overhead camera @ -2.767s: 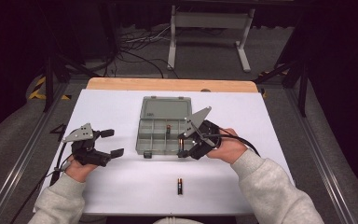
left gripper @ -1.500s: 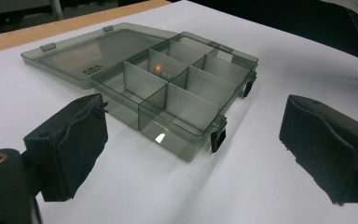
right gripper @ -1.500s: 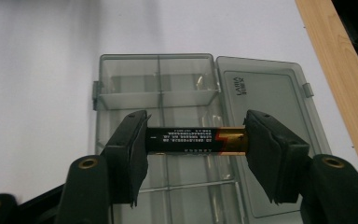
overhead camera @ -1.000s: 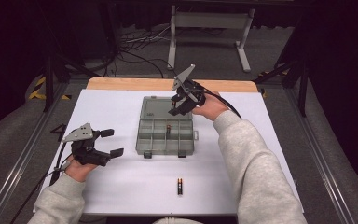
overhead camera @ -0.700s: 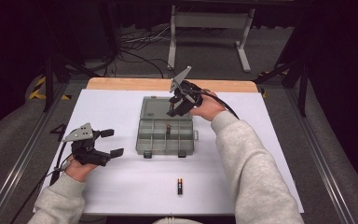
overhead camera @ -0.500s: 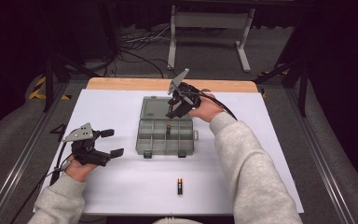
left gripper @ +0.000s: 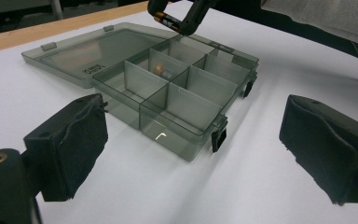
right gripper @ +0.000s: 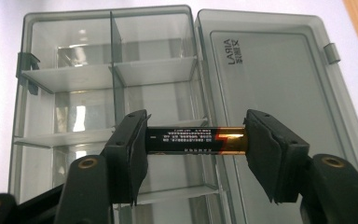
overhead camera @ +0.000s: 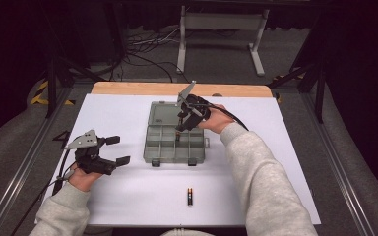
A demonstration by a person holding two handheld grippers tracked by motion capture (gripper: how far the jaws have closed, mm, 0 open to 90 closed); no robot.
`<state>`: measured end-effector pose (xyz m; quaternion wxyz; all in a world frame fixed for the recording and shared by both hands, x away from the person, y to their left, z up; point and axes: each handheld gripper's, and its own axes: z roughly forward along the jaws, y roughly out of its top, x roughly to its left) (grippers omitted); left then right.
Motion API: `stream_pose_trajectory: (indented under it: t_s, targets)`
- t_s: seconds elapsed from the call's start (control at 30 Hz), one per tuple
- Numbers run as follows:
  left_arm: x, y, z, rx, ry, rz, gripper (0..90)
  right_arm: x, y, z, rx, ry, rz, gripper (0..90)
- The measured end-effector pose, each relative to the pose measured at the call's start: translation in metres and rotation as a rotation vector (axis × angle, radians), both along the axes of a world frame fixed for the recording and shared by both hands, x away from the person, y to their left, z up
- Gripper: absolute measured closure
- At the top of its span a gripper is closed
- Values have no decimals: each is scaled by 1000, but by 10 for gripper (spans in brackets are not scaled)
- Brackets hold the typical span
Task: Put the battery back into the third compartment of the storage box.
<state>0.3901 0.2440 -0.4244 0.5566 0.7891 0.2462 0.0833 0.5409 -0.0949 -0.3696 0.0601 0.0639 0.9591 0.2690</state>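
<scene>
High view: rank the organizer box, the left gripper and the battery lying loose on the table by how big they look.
1. Organizer box, with its lid open, clearly largest.
2. Left gripper, smaller.
3. Loose battery, smallest by far.
Nearness to the camera does not change this order.

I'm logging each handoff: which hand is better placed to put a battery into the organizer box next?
Right. The right gripper already clamps a battery end to end over the organizer box; the left gripper rests open beside it, holding nothing.
</scene>
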Motion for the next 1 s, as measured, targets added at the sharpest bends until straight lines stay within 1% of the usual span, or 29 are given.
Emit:
stream_pose_trajectory:
  t_s: [0.37,0.47,0.53,0.6,0.63,0.73,0.83,1.0]
  targets:
    - [0,0,0,3,-5,-1,82,-2,1,-11,-30,18,23,416]
    - [0,0,0,-4,-1,1,82,-2,3,-14,-37,21,20,416]
    - [0,0,0,-4,-1,1,82,-2,3,-16,-43,24,30,416]
    - [0,0,0,0,4,0,82,-3,3,-17,-52,31,21,416]
    - [0,0,0,1,3,-1,82,-4,4,-19,-50,32,20,416]
    - [0,-1,0,-3,2,-2,82,-5,4,-22,-67,38,24,416]
    - [0,-1,0,-3,2,-2,82,-5,3,-24,-64,46,25,416]
    - [1,-1,-1,4,0,-4,82,-6,2,-24,-68,46,23,416]
